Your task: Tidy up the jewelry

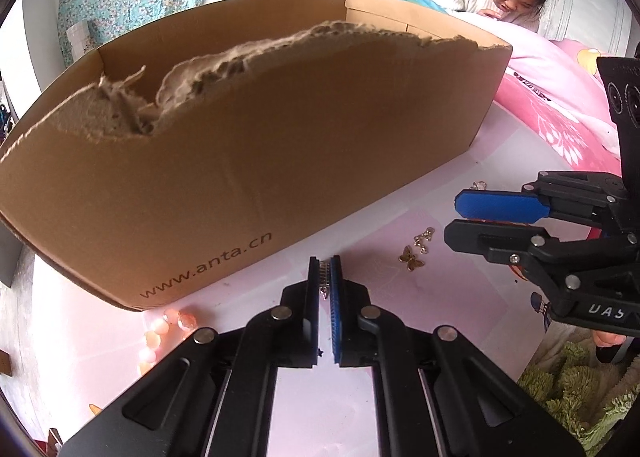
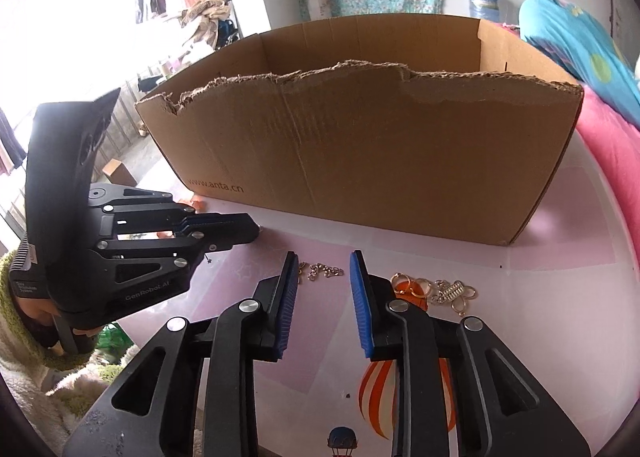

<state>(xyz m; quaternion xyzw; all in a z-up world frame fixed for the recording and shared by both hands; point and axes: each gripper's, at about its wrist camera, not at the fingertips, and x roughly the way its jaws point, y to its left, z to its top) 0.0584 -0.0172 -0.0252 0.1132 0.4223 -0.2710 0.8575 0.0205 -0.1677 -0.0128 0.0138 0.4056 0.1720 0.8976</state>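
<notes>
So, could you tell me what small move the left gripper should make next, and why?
Probably lift the left gripper and carry it over the torn front wall of the cardboard box. Its jaws are already shut on a small silver piece of jewelry, and the box stands directly ahead with its top open.

Left gripper (image 1: 325,277) jaws clamp small silver chain (image 1: 324,277); cardboard box (image 1: 280,161) beyond.
</notes>
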